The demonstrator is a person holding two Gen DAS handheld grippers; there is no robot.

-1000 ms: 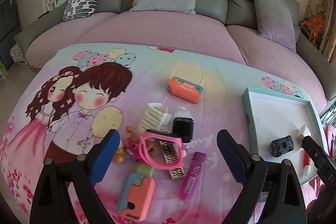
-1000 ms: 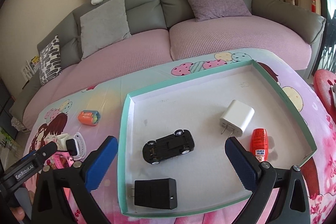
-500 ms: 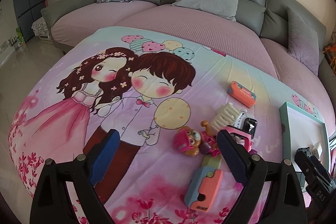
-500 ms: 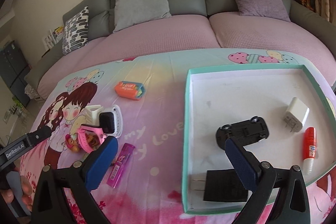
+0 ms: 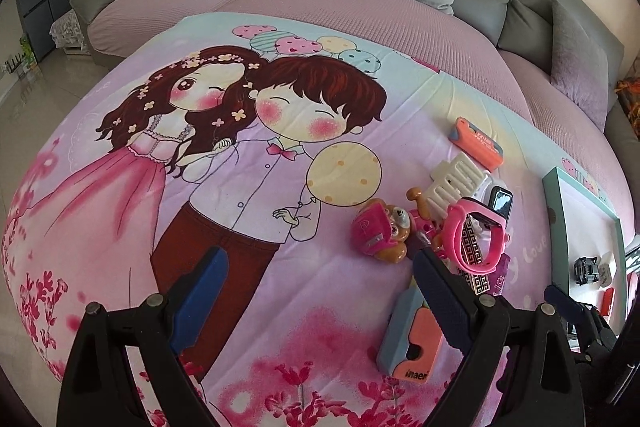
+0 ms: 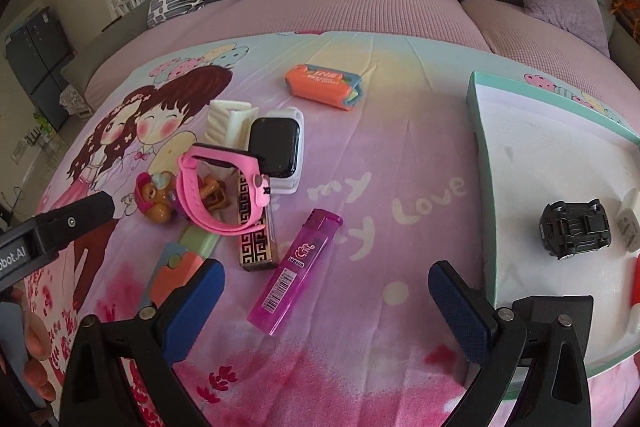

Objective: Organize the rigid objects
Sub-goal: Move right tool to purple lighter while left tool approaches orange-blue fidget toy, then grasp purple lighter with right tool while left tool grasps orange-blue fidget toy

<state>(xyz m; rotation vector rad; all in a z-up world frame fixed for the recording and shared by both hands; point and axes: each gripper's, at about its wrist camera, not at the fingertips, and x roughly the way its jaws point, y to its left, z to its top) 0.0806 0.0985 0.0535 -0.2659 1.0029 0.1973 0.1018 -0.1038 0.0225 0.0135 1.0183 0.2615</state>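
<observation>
A cluster of small objects lies on the cartoon-print cloth: a pink watch, a white smartwatch with black screen, a purple lighter, an orange case, a white hair claw, a pup toy and a patterned gold-black stick. My right gripper is open and empty, just in front of the lighter. My left gripper is open and empty, left of the cluster; the pink watch sits beyond its right finger. A teal-rimmed white tray holds a black toy car.
A blue-and-coral block lies near my left gripper's right finger. A white charger and a red-capped tube lie in the tray at the right edge. A pink and grey sofa with cushions curves behind the table.
Both grippers have swung left. The right view moved from over the tray to over the object cluster. The left view moved from the cluster toward the cartoon couple. Both stayed open.
</observation>
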